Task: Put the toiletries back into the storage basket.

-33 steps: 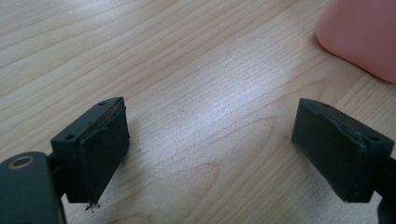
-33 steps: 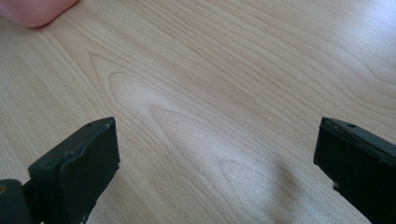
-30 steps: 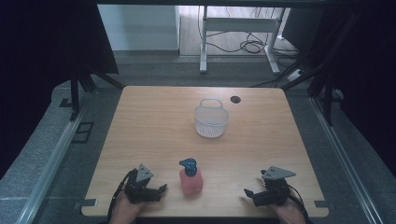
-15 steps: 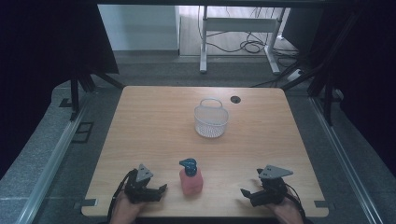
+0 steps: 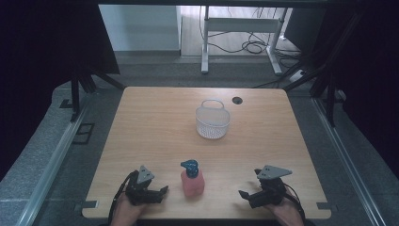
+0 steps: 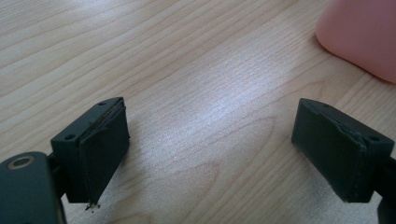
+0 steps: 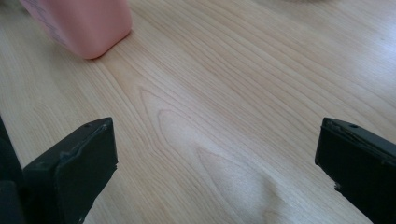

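A pink pump bottle (image 5: pixel 192 182) with a blue pump head stands upright near the table's front edge, between my two grippers. My left gripper (image 5: pixel 157 192) rests on the table just left of it, open with bare wood between its jaws (image 6: pixel 212 149); the bottle's pink base (image 6: pixel 362 35) shows at the upper right of the left gripper view. My right gripper (image 5: pixel 245 194) sits to the bottle's right, open wide and holding nothing (image 7: pixel 217 163); the bottle's base (image 7: pixel 84 23) shows at the top left of the right gripper view.
A white mesh basket (image 5: pixel 212 120) with a handle stands at the table's middle, beyond the bottle. A round cable hole (image 5: pixel 237 100) lies near the far edge. The wooden table (image 5: pixel 155 127) has dark drops on both sides.
The right gripper has shifted slightly left toward the bottle and turned a little. The left gripper, bottle and basket have not moved.
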`<state>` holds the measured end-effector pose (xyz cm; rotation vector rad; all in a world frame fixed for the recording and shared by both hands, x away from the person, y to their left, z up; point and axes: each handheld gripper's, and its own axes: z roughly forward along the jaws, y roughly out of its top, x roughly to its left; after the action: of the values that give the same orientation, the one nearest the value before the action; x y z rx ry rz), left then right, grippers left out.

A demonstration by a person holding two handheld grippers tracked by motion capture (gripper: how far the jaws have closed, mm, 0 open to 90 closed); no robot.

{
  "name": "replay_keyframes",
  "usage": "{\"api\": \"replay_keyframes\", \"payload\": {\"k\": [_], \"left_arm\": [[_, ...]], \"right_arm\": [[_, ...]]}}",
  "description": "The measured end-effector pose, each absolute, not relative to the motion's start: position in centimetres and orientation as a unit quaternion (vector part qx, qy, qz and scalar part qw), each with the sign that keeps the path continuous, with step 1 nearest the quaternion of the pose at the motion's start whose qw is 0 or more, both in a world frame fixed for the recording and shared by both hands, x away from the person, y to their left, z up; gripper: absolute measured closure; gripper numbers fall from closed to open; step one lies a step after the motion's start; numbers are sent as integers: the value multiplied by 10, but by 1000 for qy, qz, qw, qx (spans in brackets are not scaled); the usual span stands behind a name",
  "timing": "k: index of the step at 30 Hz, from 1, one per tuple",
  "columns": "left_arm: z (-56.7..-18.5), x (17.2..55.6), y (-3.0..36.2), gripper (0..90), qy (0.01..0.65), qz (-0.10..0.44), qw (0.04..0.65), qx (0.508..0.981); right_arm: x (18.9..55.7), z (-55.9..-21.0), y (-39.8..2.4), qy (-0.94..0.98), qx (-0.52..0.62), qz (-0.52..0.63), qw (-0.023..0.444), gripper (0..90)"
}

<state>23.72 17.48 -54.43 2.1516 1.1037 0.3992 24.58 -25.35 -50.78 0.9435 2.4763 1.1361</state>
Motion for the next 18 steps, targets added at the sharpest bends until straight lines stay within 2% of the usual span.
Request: {"api": "replay_keyframes", "payload": {"k": [18], "left_arm": [[-544,237,175,107,424,153,338,827]], "right_arm": [[254,-495,-230,849,307,420,93,0]]}}
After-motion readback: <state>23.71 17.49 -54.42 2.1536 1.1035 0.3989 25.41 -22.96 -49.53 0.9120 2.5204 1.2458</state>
